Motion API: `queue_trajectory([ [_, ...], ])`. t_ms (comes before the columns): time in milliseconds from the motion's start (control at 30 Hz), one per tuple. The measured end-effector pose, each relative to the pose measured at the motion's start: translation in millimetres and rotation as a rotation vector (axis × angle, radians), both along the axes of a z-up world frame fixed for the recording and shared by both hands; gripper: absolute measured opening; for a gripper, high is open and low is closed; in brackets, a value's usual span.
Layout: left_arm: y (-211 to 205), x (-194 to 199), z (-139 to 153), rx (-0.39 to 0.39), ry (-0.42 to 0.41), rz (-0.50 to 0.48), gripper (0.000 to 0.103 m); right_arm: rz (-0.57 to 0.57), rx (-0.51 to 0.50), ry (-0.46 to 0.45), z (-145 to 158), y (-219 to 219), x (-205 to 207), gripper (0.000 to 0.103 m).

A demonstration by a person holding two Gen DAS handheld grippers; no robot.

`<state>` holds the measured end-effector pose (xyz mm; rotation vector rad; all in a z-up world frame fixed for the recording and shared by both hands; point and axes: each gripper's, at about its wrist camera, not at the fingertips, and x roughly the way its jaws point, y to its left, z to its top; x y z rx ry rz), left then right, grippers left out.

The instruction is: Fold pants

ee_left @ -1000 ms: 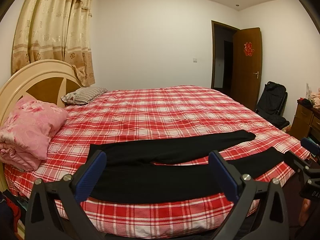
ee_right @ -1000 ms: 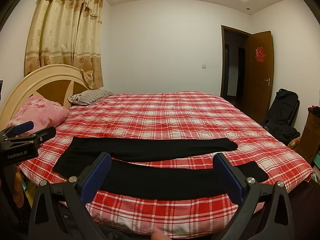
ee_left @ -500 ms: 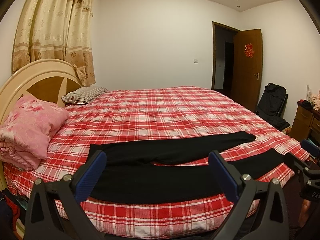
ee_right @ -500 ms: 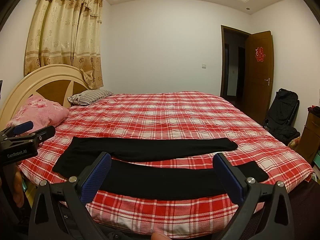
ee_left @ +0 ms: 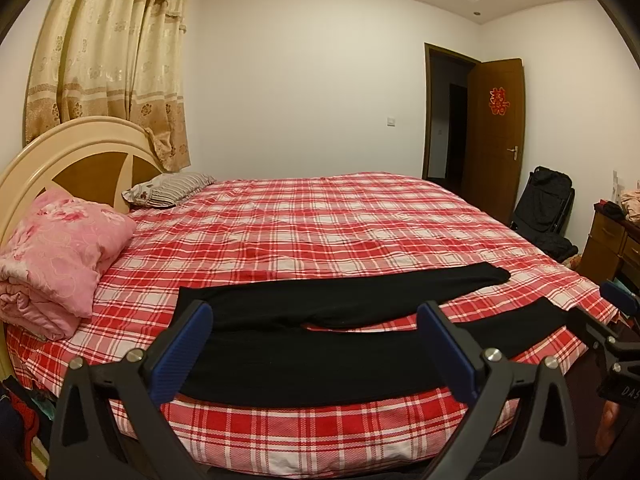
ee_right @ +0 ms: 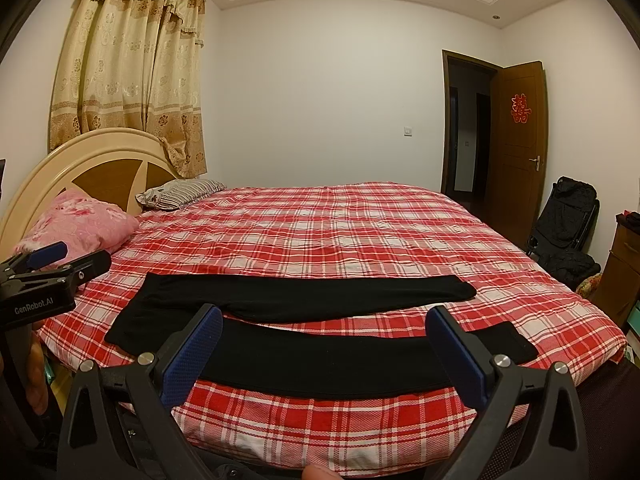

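Pants [ee_left: 320, 354] lay flat and unfolded along the near edge of the bed [ee_left: 320, 224], both grippers held short of them.

From the left, a pink quilt [ee_left: 60, 256] sat by the headboard [ee_left: 80, 152], a striped pillow [ee_left: 168, 188] beyond it; the waist lay toward that side, the two legs running right, parted in a narrow V. The left gripper [ee_left: 316, 344] hovered before the waist end, jaws spread wide and holding nothing; the right gripper [ee_right: 324, 344] hovered nearer the cuffs, likewise wide apart and empty. At far right stood an open door [ee_right: 516, 148].
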<state>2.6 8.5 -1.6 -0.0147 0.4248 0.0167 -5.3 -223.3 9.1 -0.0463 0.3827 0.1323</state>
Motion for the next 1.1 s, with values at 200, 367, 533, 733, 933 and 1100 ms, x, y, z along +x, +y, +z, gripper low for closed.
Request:
queue_trajectory([
  [200,0.2,0.3,0.3,-0.001,0.001,0.0,0.103,0.0,0.0,0.001,-0.2,0.5,-0.3,0.102],
  [367,0.1,0.1,-0.1,0.0,0.0,-0.001,0.103,0.0,0.0,0.002,-0.4,1.0,-0.8,0.102],
  [533,0.2,-0.3,-0.3,-0.001,0.001,-0.001,0.103,0.002,-0.001,0.004,-0.5,1.7,-0.7,0.102],
  [733,0.1,-0.9,-0.9,-0.002,0.004,0.0,0.103,0.005,-0.001,0.008,-1.5,3.1,0.5,0.102],
  [933,0.1,-0.7,-1.2,-0.001,0.005,-0.001,0.103,0.007,-0.001,0.01,-2.2,3.6,1.2,0.102],
  [1100,-0.7,0.0,-2.4,-0.001,0.011,0.001,0.103,0.009,-0.003,0.015,-3.0,4.0,1.2,0.102],
])
